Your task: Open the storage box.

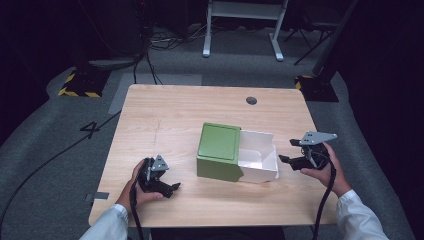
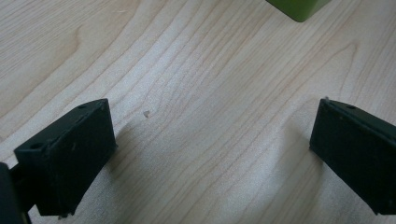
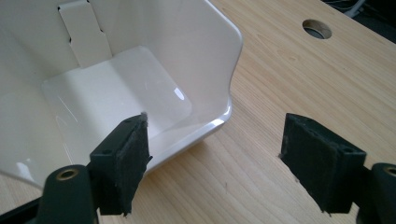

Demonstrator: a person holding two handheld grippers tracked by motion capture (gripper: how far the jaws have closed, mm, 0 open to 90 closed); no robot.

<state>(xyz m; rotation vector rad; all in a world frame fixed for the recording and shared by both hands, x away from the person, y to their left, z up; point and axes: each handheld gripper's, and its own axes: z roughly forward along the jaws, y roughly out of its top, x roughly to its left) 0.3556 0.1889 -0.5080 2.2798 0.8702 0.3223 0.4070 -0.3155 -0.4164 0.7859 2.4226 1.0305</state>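
both forearms come in from 6 o'clock of the high view, white sleeves at the bottom edge. left tongs (image 1: 172, 188) rest low on the bench (image 1: 165, 110) at about 7 o'clock, released, nothing between the jaws; the left gripper view has bare wood under them and a green corner up at 1 o'clock. right tongs (image 1: 288, 151) hover at 3 o'clock, also released, holding nothing, pointed at the white drawer (image 1: 260, 156), which is pulled partway out of the green box (image 1: 217, 150) near bench centre. drawer's open end faces 3 o'clock; its long axis runs 9-to-3. in the right gripper view the drawer's (image 3: 140, 60) rounded front lip sits just beyond the left jaw, not touching as far as i can tell, drawer empty. right hand clearly nearer the drawer; left nearer the box's green side. likely next: right tongs take the lip, left steadies the box. open bench all round; cable hole (image 1: 251, 100) at 12 o'clock well apart.
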